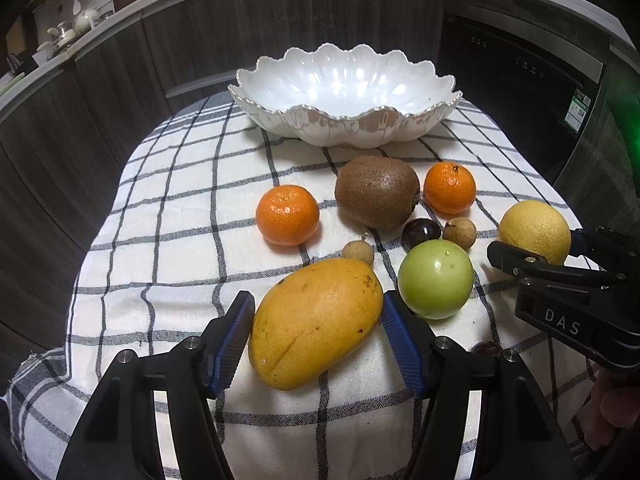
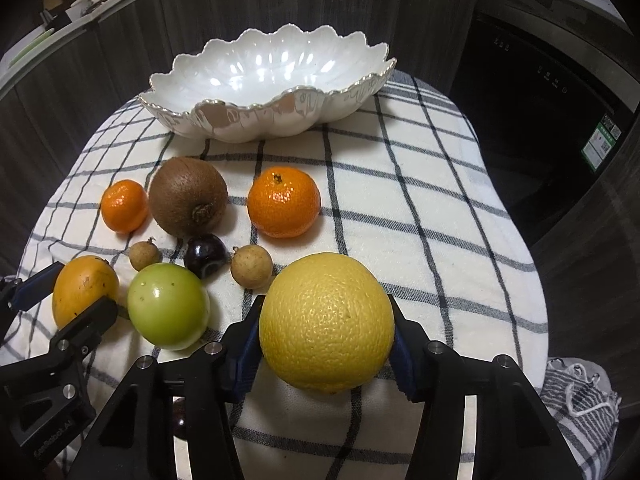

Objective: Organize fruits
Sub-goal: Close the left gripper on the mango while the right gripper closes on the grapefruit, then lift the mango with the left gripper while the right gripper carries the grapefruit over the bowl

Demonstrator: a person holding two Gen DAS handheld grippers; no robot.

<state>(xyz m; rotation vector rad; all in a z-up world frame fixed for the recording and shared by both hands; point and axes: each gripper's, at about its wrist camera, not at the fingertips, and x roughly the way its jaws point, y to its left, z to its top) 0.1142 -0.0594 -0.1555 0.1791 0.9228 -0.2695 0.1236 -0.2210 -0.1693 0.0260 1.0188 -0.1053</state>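
Both grippers sit at fruit on the checked cloth [image 1: 168,216] over the worktop, with the scalloped white bowl [image 1: 440,98] empty at the far side. The step in hand looks like lifting two fruits at once into that bowl.

To do it well, I would make each grip firm before rising, lift straight up enough to clear the bowl's raised rim, and carry the two pieces in one after the other so the tools do not cross. Lower each fruit onto the bowl's floor before letting go, since both are round enough to roll.

The left gripper [image 1: 318,340] has the mango [image 1: 316,322] lying between its jaws, well on the near side of the bowl; the blue pads [image 1: 236,338] rest at its flanks, seemingly touching and pinching it. The right gripper [image 2: 326,340] has its jaws closed against the big yellow citrus [image 2: 326,322] (an orange or grapefruit, I cannot tell which), also near side of the bowl and to the right.

The green apple [image 1: 436,278] lies just beside the mango, so a sideways swing could knock it. Closer to the bowl sit the kiwi [image 1: 376,192], two mandarins [image 1: 287,214] and a few small fruits.
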